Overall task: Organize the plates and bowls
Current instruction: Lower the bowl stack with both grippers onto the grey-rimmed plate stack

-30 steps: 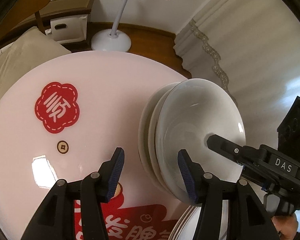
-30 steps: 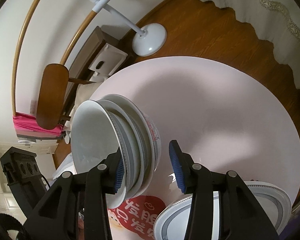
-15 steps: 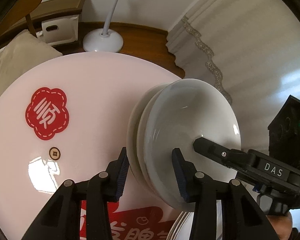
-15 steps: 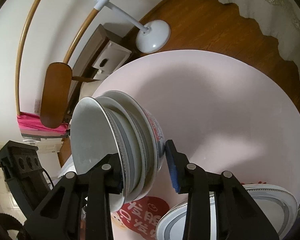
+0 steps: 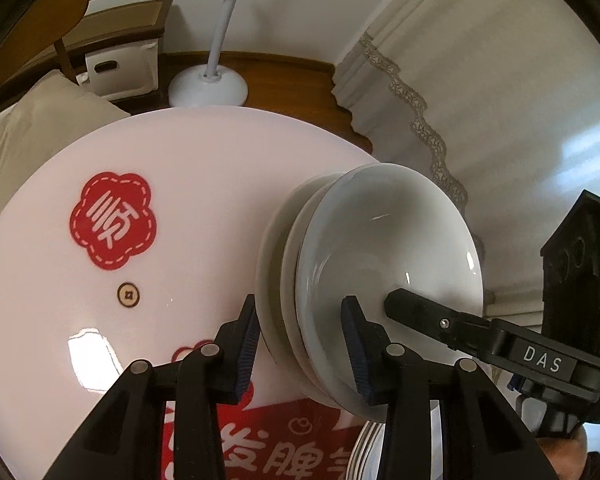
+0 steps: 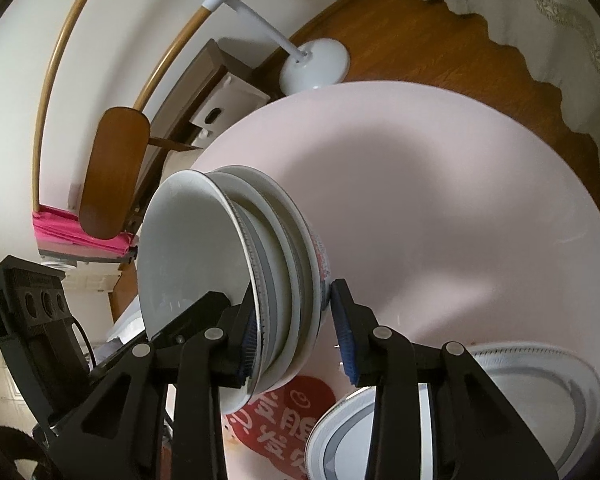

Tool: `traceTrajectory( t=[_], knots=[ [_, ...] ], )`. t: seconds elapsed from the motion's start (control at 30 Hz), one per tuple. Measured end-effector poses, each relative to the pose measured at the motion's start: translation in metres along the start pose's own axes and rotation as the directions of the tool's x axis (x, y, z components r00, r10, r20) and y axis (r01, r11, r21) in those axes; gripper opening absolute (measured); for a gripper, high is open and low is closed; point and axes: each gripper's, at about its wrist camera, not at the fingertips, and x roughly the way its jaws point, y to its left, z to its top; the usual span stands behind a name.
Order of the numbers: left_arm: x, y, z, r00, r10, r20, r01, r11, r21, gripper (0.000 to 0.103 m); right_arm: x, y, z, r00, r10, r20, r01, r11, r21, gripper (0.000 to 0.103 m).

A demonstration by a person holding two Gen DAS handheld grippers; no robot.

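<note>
A nested stack of white bowls (image 5: 380,264), some with grey rim bands, is tipped on edge above the pink surface (image 6: 440,200); grey-rimmed plates (image 6: 520,400) lie flat nearby

table (image 5: 204,184): round, pink, red flower mark at left | lamp base (image 5: 208,88): white, on wood floor, top middle | curtain (image 5: 480,92): white, lace edge, upper right | chair (image 6: 114,172): brown, left side | box (image 5: 118,68): white, upper left
</note>
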Motion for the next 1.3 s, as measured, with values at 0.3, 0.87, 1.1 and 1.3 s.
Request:
traceTrajectory(
  t=[0.3,0.87,1.1,1.3],
  knots=[
    [-0.038,0.002,-0.017,0.999,-0.016,0.031,0.015,0.999,0.031,0.036,-0.022,0.021,-0.027,0.999,-0.001,0.034,0.002,1.000,-0.024,0.034],
    [-0.084,-0.048,-0.070,0.995,-0.104,0.009,0.100,0.975,0.197,0.036,-0.106,0.009,-0.099,0.984,-0.041,0.175,0.031,0.998,0.056,0.034],
    [-0.063,-0.075,-0.090,0.990,-0.126,-0.071,0.139,0.962,0.237,0.035,-0.122,-0.026,-0.123,0.978,-0.076,0.195,0.049,0.989,0.140,0.034],
    [-0.043,-0.092,-0.094,0.986,-0.118,-0.119,0.146,0.954,0.262,0.035,-0.125,-0.052,-0.135,0.975,-0.096,0.200,0.056,0.979,0.196,0.034]
  ],
)
